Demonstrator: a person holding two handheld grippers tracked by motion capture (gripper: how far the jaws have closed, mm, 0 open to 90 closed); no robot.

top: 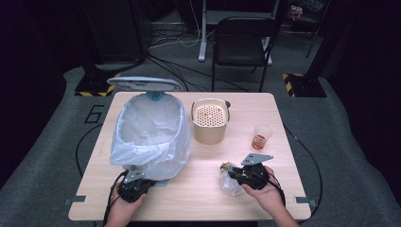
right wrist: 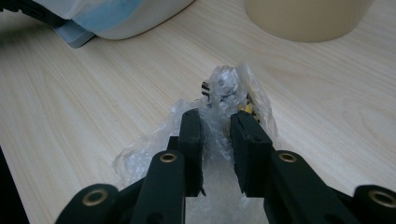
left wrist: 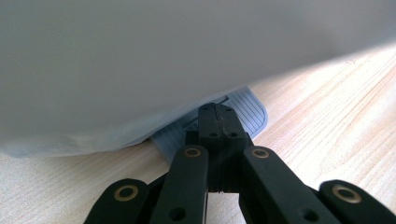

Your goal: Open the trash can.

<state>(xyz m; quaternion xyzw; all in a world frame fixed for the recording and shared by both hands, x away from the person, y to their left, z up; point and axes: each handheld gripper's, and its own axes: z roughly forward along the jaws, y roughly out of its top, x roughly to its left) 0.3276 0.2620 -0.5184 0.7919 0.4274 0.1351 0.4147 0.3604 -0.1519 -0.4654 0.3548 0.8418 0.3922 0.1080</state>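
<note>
1. Right gripper (right wrist: 215, 135): jaws narrowed onto a crumpled clear plastic wrapper (right wrist: 219, 121), with film bunched between the two pads. The wrapper lay on the table (right wrist: 93, 107), its crinkled peak with a dark-and-yellow scrap inside just beyond the jaw tips and the rest spread under and behind them. In the high view the wrapper (top: 230, 178) sat near the table's front edge, toward the front right corner.

2. Risk: the hold appeared to be on loose film only. If lifted, the film could slide out or stretch, and whatever is inside could drop. Cause: thin, slick plastic with little bulk between the pads.

3. Left gripper (left wrist: 218, 122): jaws closed together, tips pressing on a ribbed grey pedal (left wrist: 250, 114) at the base of a lined bin (top: 151, 130). The white liner (left wrist: 140, 70) hung just above the jaws.

4. Risk: the tips sat near the pedal's edge and could slip off, letting the lid (top: 144, 84) fall. The light bin could also skid.

5. Farther off: a beige strainer pot (top: 210, 121) near the back edge and a small cup (top: 261, 136) toward the right edge, both well apart from either gripper.
</note>
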